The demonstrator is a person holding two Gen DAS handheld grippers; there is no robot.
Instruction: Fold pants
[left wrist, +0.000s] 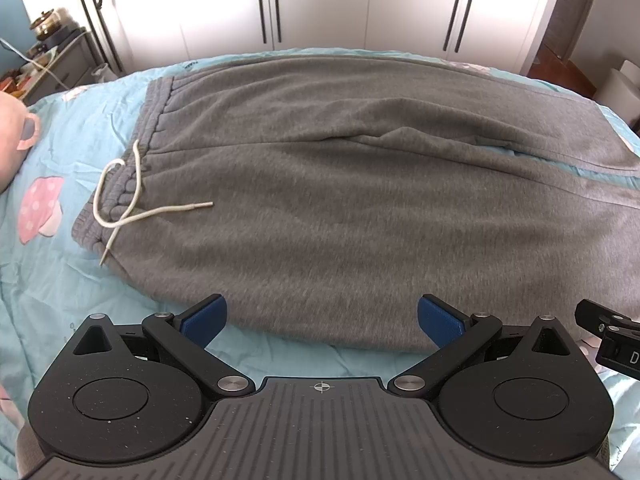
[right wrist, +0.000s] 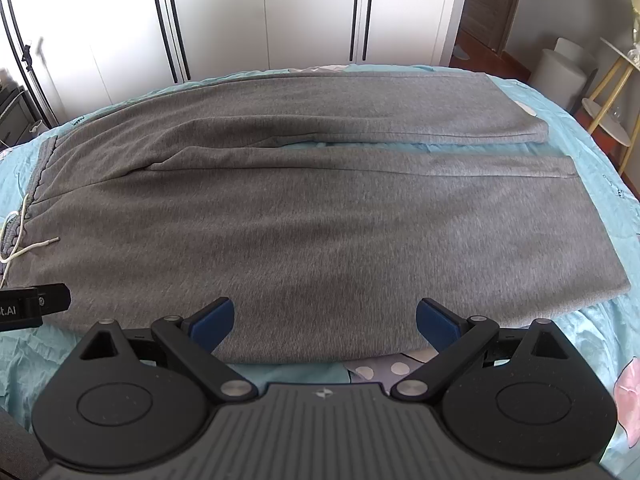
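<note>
Grey sweatpants [left wrist: 340,200] lie flat and unfolded on the bed, waistband [left wrist: 120,184] at nine o'clock, white drawstring [left wrist: 132,200] loose, legs [right wrist: 400,200] side by side toward three o'clock.

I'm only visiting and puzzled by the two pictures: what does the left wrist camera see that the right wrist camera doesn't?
Only the left wrist view shows the pink mushroom print on the bedcover and the cluttered side table.

Only the right wrist view shows both leg hems and the yellow-legged stand.

Both show the grey pants lying flat on the blue bedcover, the white drawstring, the white wardrobe doors, and wide-open jaws: left gripper, right gripper, neither holding anything.
</note>
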